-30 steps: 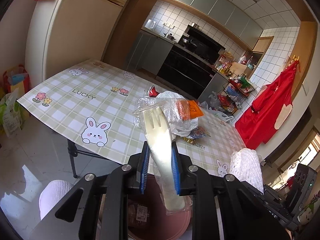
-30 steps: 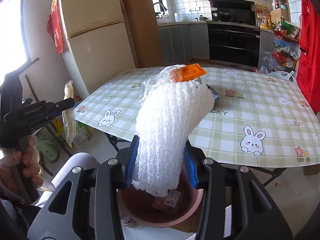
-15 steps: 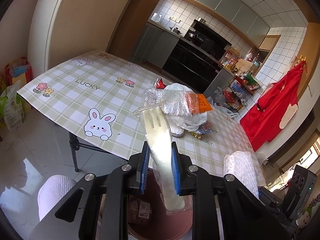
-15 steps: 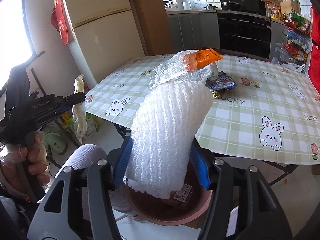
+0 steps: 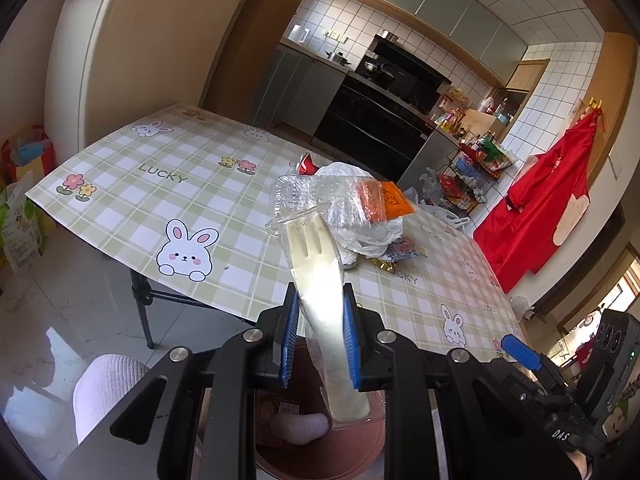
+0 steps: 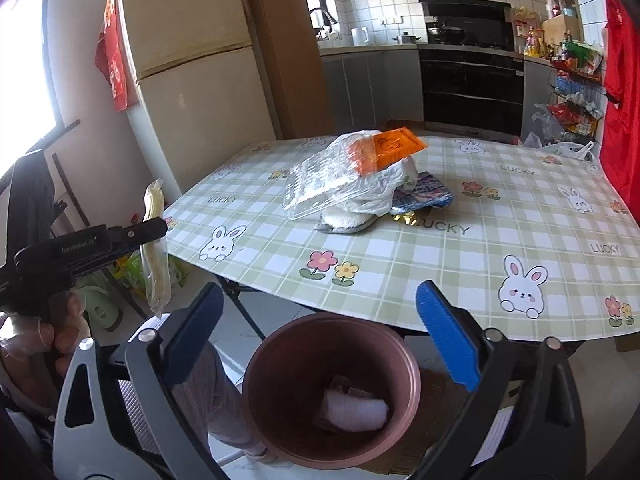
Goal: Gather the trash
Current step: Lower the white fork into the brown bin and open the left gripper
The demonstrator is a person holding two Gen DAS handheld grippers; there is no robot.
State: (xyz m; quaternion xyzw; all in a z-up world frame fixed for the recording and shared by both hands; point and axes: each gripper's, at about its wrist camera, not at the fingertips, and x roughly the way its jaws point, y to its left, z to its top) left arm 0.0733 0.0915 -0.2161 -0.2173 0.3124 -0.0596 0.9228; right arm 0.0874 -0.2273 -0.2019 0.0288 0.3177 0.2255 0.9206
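Observation:
My left gripper (image 5: 319,300) is shut on a cream plastic fork in a clear wrapper (image 5: 320,280), held over the pink bin (image 5: 374,436) on the floor. From the right wrist view the same fork (image 6: 155,248) hangs from the left gripper (image 6: 158,229) at the left. My right gripper (image 6: 320,290) hovers above the bin (image 6: 256,364); its jaws are opening wide with nothing between them. A white foam net (image 6: 356,410) lies inside the bin. On the table sits a trash pile: a clear plastic tray (image 6: 320,184), an orange packet (image 6: 394,146), a white bag and a blue wrapper (image 6: 426,196).
The table (image 6: 460,280) has a green checked cloth with rabbits, and its front edge overhangs the bin. A person's knee in pale trousers (image 5: 104,380) is left of the bin. A fridge (image 6: 192,80) stands at the back left, a red apron (image 5: 548,200) hangs at the right.
The right gripper's jaws spread apart and the white foam net dropped from them into the pink bin. The left gripper kept still with the fork in it.

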